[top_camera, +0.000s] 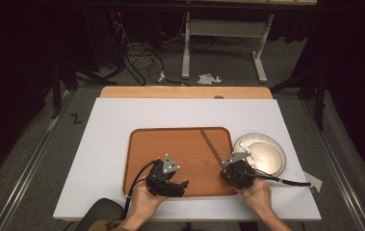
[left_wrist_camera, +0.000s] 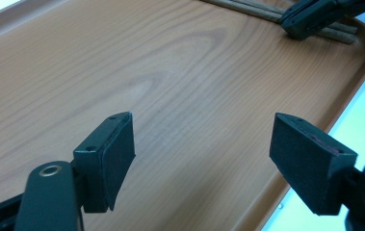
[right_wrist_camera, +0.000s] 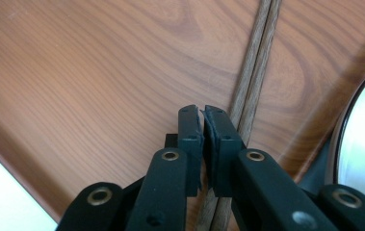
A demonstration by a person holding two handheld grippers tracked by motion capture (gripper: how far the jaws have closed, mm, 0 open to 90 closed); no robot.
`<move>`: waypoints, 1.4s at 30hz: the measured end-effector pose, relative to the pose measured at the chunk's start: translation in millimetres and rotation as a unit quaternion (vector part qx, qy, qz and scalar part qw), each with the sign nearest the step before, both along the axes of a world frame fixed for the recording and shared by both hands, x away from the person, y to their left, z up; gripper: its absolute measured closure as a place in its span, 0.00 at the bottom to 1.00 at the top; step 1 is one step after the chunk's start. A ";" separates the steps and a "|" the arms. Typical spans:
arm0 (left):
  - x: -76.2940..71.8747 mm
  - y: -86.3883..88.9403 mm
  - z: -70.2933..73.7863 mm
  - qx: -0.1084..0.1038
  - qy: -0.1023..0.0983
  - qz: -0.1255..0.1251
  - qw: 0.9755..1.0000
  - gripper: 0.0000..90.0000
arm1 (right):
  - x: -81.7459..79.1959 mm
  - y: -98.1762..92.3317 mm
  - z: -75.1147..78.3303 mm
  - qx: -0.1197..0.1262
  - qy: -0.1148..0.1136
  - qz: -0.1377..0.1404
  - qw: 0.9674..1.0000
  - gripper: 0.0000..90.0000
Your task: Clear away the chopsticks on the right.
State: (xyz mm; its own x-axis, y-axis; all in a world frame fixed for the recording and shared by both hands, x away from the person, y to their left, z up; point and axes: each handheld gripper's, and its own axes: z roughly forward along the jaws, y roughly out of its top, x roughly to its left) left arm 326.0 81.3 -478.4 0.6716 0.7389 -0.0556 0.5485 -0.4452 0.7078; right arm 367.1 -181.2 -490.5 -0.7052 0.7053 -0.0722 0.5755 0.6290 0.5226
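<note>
While I worked at the tray, this stood:
Right gripper (right_wrist_camera: 203, 115): my jaws pressed together above two chopsticks (right_wrist_camera: 253, 72); whether they pinched them I couldn't tell.
Left gripper (left_wrist_camera: 202, 154): my jaws spread over bare wood, near left of the tray (top_camera: 144, 144).
High view: one round plate (top_camera: 272, 166) right of the tray, touching it.
Count: two chopsticks, one tray, one plate.

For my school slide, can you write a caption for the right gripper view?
Shut right gripper over two chopsticks on a wooden tray.
</note>
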 end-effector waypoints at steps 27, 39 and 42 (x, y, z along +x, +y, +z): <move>-9.0 1.0 3.8 -0.007 -0.007 -0.005 1.000 0.27 | -48.6 -81.2 38.4 0.100 -0.057 0.004 0.993 0.69; -10.8 3.1 0.1 -0.023 0.009 0.000 1.000 0.27 | -56.0 -75.9 17.2 0.112 -0.053 0.009 0.992 0.61; -10.9 2.3 -0.7 -0.022 0.010 -0.004 1.000 0.27 | -55.2 -73.4 14.9 0.108 -0.053 0.015 0.993 0.60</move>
